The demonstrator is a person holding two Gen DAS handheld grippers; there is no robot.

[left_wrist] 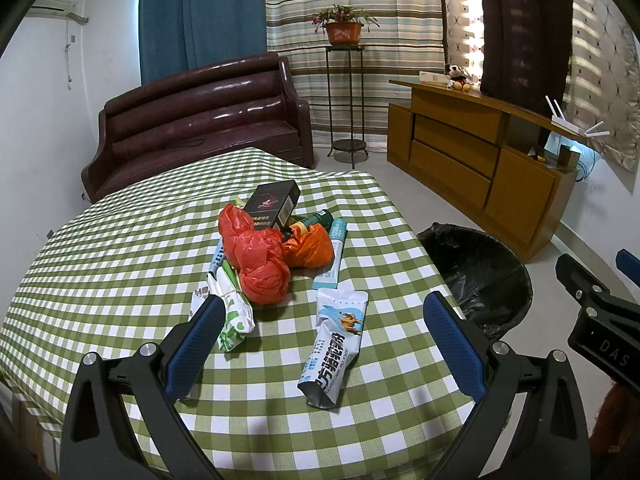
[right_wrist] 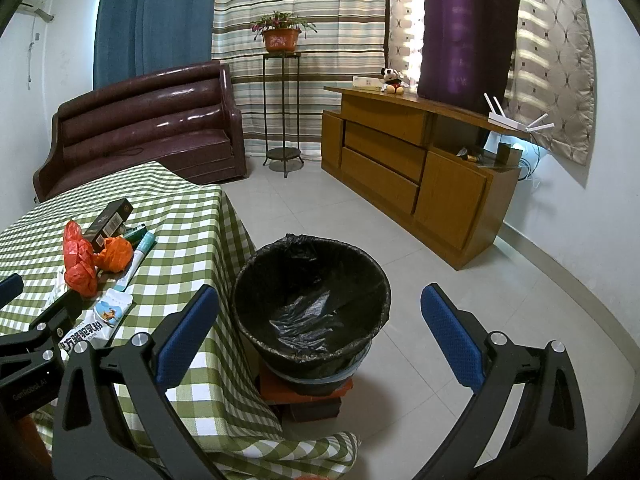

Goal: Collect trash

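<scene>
Through the left wrist camera, the left gripper [left_wrist: 324, 340] is hovering over the checked tablecloth [left_wrist: 120, 264] with its blue pads spread wide and nothing between them. The camel milk powder pouch [left_wrist: 334, 344] is lying flat directly ahead, inside the span of the jaws and nearer the right-hand pad. Its long axis is running roughly along the gripper's line of sight, leaning a little to the right at the far end, so the two pads are flanking its long sides and a straight descent looks enough to pinch it across the width. Beyond it the rest of the trash is sitting in a heap: the red plastic bag [left_wrist: 256, 260], the orange bag [left_wrist: 310, 250], the black box [left_wrist: 274, 204] and a green-printed wrapper [left_wrist: 236, 320] touching the left pad's edge. The lined bin [left_wrist: 480, 276] is standing off the table's right edge, and the other tool is poking in at the far right.

Through the right wrist camera, the right gripper [right_wrist: 320, 336] is also standing wide apart and empty, aiming down at the bin [right_wrist: 312, 300], which is resting on a small red block beside the table's corner. The pouch [right_wrist: 102, 320] is lying well off to its left, partly behind the left gripper [right_wrist: 36, 320], whose jaw opening cannot be made out from this side. The left hand's tool is plainly the nearer one.
</scene>
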